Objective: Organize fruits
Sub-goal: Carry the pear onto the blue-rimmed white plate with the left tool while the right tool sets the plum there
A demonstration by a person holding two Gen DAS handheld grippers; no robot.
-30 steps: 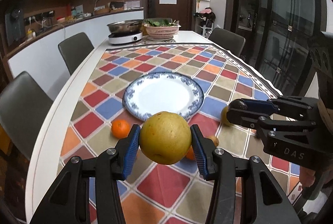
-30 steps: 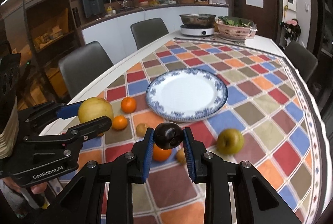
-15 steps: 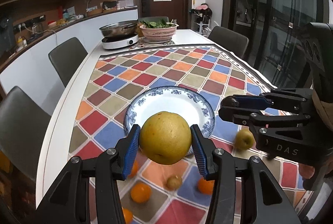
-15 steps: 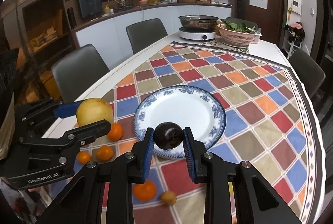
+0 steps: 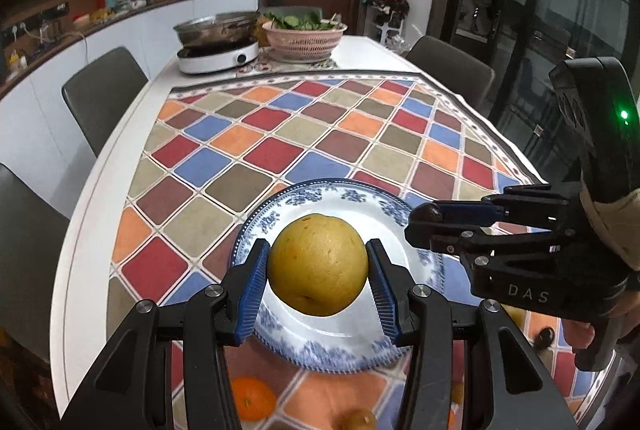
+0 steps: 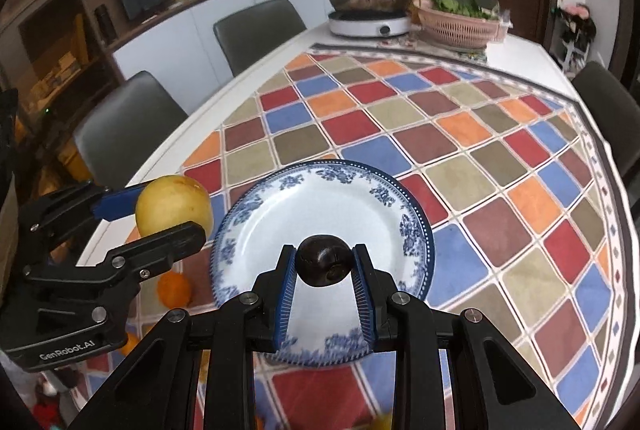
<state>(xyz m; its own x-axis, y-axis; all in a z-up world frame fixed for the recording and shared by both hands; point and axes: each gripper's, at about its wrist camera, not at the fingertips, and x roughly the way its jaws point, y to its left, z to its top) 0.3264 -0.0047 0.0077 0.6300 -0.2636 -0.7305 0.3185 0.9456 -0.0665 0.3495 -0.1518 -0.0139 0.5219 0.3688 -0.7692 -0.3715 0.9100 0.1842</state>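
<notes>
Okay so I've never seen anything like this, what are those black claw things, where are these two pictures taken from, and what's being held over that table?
Those claws are hand-held grippers, one per hand, each carrying a camera that looks along its fingers. The left gripper clamps a large yellow fruit; the right gripper clamps a small dark fruit. Both hang above an empty blue-and-white plate on a checkered tablecloth. A small orange lies beside the plate. Each picture also shows the other gripper from the side.

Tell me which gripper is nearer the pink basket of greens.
Right, as far as the views show. The right gripper, holding a dark fruit, is over the plate on the pink basket's side; the left gripper with the yellow pear is farther left.
</notes>
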